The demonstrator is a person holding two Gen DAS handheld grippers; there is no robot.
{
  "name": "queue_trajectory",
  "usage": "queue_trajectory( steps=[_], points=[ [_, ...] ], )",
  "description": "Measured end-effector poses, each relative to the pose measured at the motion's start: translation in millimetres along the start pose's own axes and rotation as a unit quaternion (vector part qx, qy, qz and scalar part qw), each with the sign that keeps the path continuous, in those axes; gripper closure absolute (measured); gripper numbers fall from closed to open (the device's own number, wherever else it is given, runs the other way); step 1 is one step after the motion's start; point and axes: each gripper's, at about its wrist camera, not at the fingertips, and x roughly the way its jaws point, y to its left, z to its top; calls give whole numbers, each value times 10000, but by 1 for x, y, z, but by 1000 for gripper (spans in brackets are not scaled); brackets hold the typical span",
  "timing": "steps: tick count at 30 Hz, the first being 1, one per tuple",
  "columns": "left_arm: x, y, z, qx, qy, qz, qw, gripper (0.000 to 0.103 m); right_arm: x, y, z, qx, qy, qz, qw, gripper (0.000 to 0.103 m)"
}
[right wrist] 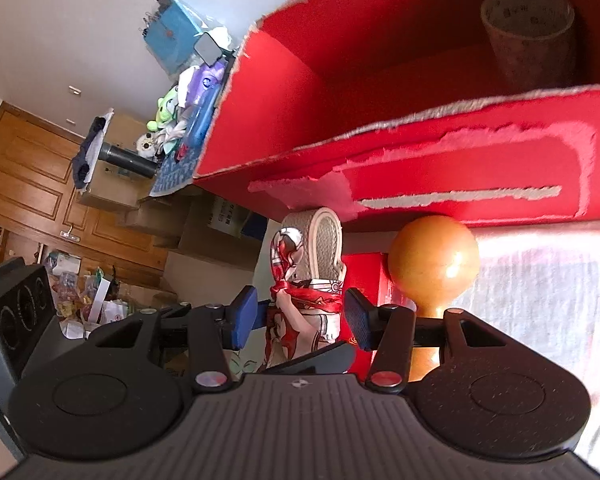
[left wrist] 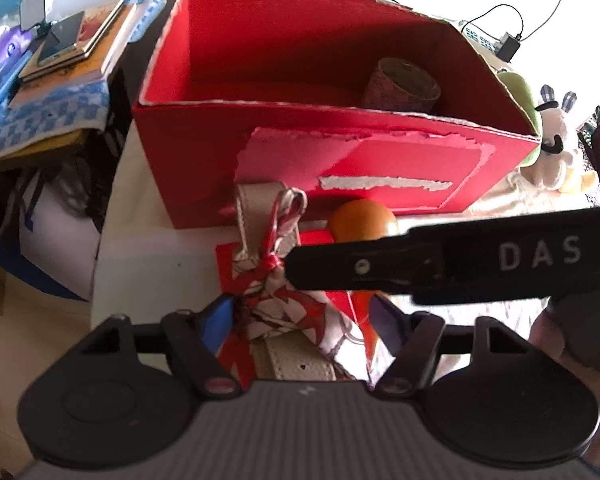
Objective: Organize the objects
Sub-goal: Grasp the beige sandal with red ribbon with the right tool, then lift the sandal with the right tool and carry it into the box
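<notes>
Pick-up stage of the organizing task: the left gripper (left wrist: 300, 322) and the right gripper (right wrist: 302, 316) both stand open astride a beige leather strap wrapped in a red-and-white patterned scarf (left wrist: 284, 300), which rests on the desk (left wrist: 148, 280) just in front of the red cardboard box (left wrist: 220, 160), neither gripper yet pinching it. The box holds only a patterned paper cup (left wrist: 402, 84) in its far right corner (the rest of its floor is bare), while a wooden knob-handled object (right wrist: 434, 264) stands beside the strap. The next move likely calls for one gripper to close on the scarf-wrapped strap and lift it over the torn front wall into the box.
</notes>
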Motion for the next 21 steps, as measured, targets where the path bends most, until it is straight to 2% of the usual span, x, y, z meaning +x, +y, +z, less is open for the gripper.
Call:
queue_trajectory(
  steps=[11, 14, 21],
  points=[
    [6, 3, -1, 133, -89, 24, 9999, 40, 19, -3, -1, 152, 111, -69, 9998, 52],
    [4, 4, -3, 142, -156, 56, 9998, 44, 17, -3, -2, 46, 110, -115, 9999, 54],
    [-6, 2, -5, 152, -209, 20, 9997, 44, 8, -3, -2, -25, 204, -4, 9998, 55]
  ],
)
